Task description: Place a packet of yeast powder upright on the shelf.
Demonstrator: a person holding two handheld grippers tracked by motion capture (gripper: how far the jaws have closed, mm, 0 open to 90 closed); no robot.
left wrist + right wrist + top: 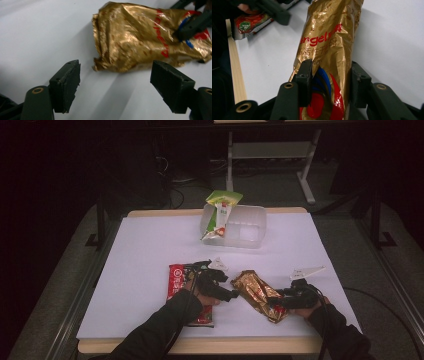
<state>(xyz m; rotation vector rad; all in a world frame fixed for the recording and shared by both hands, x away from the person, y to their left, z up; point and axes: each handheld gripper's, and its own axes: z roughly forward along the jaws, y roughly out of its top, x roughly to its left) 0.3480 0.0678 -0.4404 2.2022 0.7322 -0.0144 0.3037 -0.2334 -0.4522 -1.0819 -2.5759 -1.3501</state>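
Gold pouch (pixel 260 294) lies on the white surface (pixel 145 250), front centre-right, long axis slanting toward the right hand. Crinkled foil, red Latin lettering "angel" readable in the right gripper view (pixel 329 50), with red Chinese characters beside it and a line of paler characters below, too small to read. Red and blue swirl graphic at the pouch's near end.

Right tongs (pixel 329 82) are clamped on that near end, one pad on each side of the foil, pressing it in. In the left gripper view one dark jaw of these tongs sits on the pouch's printed end.

Left tongs (pixel 115 85) stand wide, nothing between them, just short of the pouch's far crimped end (pixel 135 37); pads not touching it. In the high view they show as left tongs (pixel 227 290), just left of the pouch.

Red packet (pixel 176 279) lies flat under the left forearm, white characters on it, unreadable; green round emblem on it in the right gripper view (pixel 245 25).

Clear tub (pixel 245 227) at the back, a green-and-white packet (pixel 220 210) standing in its left end, print not legible.
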